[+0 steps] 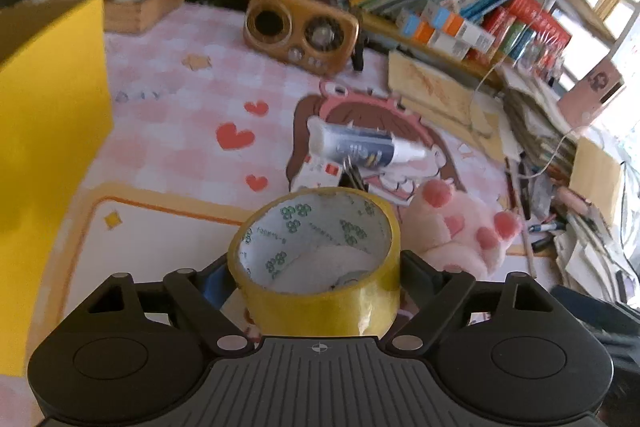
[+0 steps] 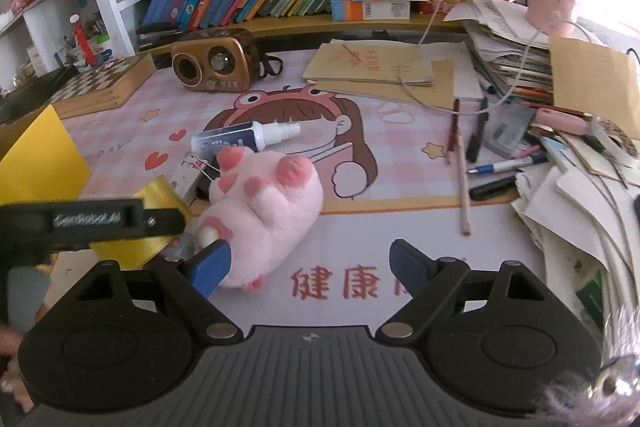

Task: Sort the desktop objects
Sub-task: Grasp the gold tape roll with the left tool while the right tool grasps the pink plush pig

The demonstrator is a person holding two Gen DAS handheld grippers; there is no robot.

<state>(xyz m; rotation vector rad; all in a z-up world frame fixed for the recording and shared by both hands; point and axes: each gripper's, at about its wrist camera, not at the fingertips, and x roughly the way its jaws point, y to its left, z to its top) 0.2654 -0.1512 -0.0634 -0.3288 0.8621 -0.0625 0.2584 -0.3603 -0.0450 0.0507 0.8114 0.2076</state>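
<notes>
My left gripper has a yellow tape roll upright between its fingers, pads at its sides, low over the pink mat. My right gripper stands wide and empty, its left finger against the plush paw. A spray bottle lies just beyond the paw

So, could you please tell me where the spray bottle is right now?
The spray bottle lies on its side on the pink desk mat, just behind the plush paw and in front of the brown radio, nozzle pointing right in the right wrist view.
</notes>
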